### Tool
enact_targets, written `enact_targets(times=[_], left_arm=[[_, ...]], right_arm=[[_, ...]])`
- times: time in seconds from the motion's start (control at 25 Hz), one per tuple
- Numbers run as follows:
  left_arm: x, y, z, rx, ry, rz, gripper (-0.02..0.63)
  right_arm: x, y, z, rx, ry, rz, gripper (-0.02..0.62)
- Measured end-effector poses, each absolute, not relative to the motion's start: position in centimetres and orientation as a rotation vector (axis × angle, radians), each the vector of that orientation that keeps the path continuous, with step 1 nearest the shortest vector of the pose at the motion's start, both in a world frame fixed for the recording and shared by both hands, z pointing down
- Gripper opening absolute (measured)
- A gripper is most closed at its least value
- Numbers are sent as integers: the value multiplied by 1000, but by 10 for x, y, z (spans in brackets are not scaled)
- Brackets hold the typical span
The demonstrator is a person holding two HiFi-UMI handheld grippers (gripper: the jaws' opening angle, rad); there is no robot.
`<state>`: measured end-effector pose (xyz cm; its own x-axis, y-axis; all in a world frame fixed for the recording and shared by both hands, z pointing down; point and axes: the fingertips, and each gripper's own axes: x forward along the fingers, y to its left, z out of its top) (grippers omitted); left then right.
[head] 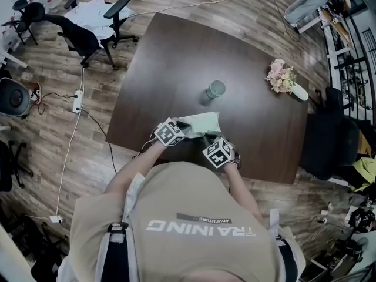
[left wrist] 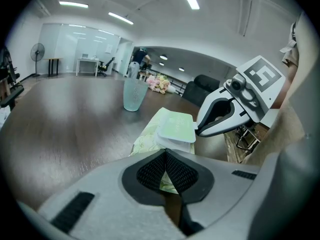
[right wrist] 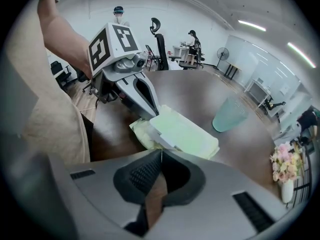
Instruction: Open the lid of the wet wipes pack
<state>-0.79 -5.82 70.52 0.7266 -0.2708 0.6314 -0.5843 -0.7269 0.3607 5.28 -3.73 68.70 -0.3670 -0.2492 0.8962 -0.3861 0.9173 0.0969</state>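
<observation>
Wood-plank floor all round, and we're looking down on a big dark table (head: 176,57) with an office chair (head: 82,37) off its far left corner. The head view is giving us the layout: pink flowers (head: 282,78) toward the right edge, a pale green cup (head: 215,89) mid-table, and the wet wipes pack (head: 202,123) lying just beyond our hands. It isn't showing the jaws, though, since the marker cubes are covering them.

The gripper views are filling that in. The left gripper (left wrist: 165,153) is pinching the pack's near edge, with green showing between its pads. The right gripper (right wrist: 161,151) is closing its tips together on the edge of the white lid (right wrist: 175,129). We can't tell if the lid is lifting.
</observation>
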Motion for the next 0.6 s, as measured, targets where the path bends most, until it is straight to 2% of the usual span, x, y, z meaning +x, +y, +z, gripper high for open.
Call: enact_targets(times=[0.6], left_arm=[[-12,-57,707,2371,-644,769,9]], right_arm=[[46,-56,658,507,-2009,92,15]])
